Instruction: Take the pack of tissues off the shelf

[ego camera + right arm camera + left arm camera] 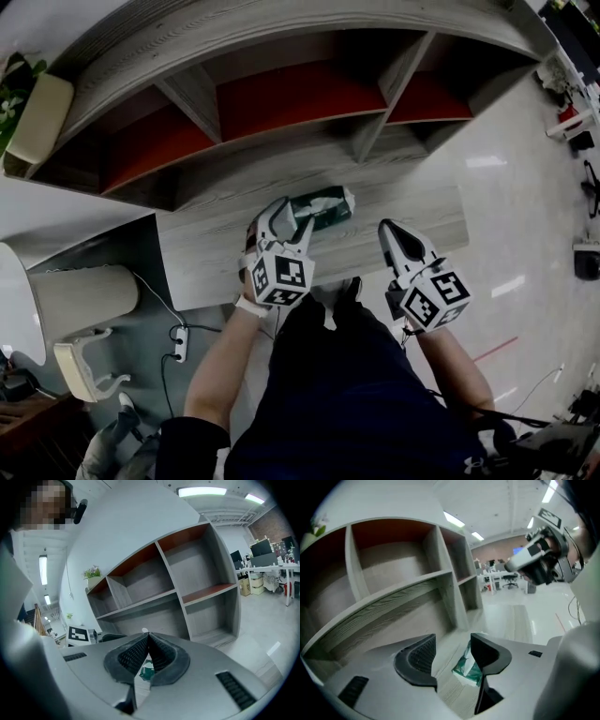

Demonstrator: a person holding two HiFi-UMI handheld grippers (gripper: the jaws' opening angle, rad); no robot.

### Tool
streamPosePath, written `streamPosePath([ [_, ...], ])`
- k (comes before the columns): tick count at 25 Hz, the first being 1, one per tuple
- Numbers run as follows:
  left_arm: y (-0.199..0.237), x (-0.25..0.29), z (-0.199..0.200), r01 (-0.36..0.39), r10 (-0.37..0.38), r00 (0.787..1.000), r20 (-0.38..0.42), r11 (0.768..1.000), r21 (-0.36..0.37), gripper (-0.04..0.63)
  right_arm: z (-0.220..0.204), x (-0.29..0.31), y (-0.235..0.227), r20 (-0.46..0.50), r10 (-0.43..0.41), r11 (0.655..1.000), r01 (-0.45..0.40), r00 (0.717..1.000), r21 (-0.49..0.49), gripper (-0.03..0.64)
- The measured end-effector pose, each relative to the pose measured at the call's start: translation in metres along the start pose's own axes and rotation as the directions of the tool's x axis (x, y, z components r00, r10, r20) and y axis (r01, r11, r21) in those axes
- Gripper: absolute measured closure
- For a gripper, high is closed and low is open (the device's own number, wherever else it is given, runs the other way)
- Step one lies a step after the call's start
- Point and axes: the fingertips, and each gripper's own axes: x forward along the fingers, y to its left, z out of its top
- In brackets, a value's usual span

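The green and white pack of tissues (326, 207) lies on the pale wooden board (412, 217) in front of the shelf (281, 103). My left gripper (289, 227) hangs over the pack's left end, open, its pads apart and touching nothing. In the left gripper view the pack (468, 670) shows below the gap, close to the right jaw of the left gripper (452, 645). To the right of the pack my right gripper (398, 236) is shut with nothing in it. In the right gripper view a bit of the pack (147, 671) peeks out under the closed right gripper (148, 641).
The shelf's red-backed compartments (300, 94) hold nothing that I can see. A potted plant (21, 89) stands on the shelf's left end. A white chair (80, 309) and a power strip (180, 344) with a cable lie at the left on the floor.
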Motion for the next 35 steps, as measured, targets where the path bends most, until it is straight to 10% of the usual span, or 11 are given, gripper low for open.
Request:
streamPosePath([
  [9, 0.044, -0.054, 0.054, -0.044, 0.081, 0.984, 0.155, 0.972, -0.232, 0.43, 0.03, 0.004, 0.005, 0.058, 0.02, 0.999, -0.018, 0.998, -0.029, 0.614],
  [35, 0.094, -0.144, 0.14, -0.079, 0.266, 0.87, 0.416, 0.907, -0.415, 0.579, 0.117, -0.004, 0.03, 0.238, 0.055, 0.979, -0.005, 0.97, -0.203, 0.614],
])
